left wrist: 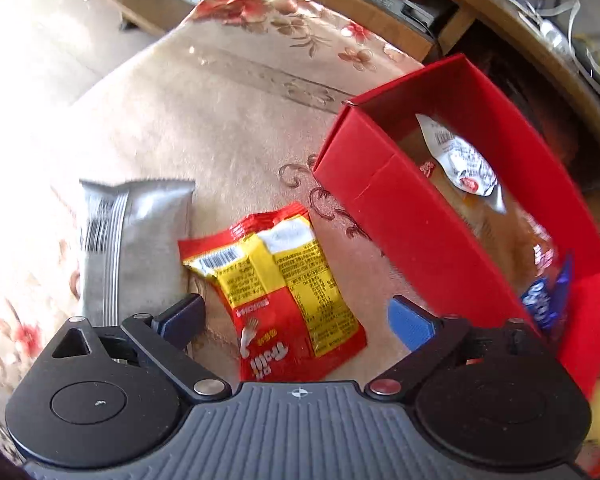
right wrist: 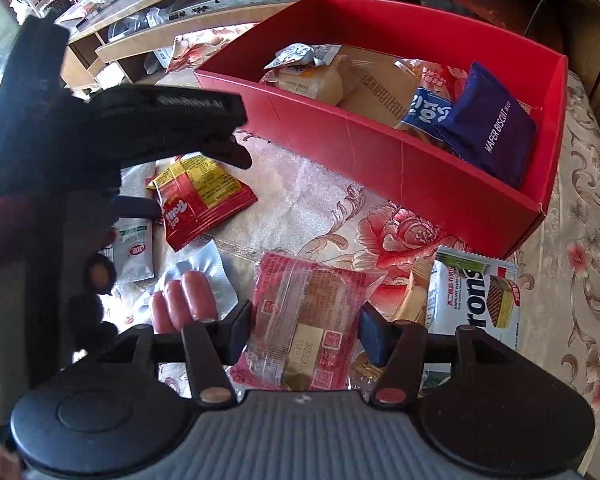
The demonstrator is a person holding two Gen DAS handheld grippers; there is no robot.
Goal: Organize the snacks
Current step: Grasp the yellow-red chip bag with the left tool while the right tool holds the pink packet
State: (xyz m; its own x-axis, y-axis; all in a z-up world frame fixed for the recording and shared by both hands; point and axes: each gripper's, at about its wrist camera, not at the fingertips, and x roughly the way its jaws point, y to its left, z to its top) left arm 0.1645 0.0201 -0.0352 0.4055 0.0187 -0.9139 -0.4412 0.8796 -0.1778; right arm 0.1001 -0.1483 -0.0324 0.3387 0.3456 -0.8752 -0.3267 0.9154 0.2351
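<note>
A red and yellow gummy packet (left wrist: 288, 280) lies flat on the floral cloth. My left gripper (left wrist: 296, 316) hovers over it, open wide, with one finger on each side and no pad touching it. That gripper's black body (right wrist: 152, 116) shows above the same packet (right wrist: 200, 196) in the right wrist view. My right gripper (right wrist: 306, 330) is shut on a pink wrapped cake (right wrist: 300, 320), its pads against the wrapper's two sides. The red box (right wrist: 380, 152) stands beyond, holding a purple wafer biscuit pack (right wrist: 488, 132), a blue packet and a wrapped bun (right wrist: 312, 76).
A silver packet (left wrist: 136, 240) lies left of the gummy packet. A sausage pack (right wrist: 188, 296), a small white sachet (right wrist: 134, 248) and a white wafer pack (right wrist: 472, 296) lie near my right gripper. Wooden shelving stands behind the red box (left wrist: 412, 220).
</note>
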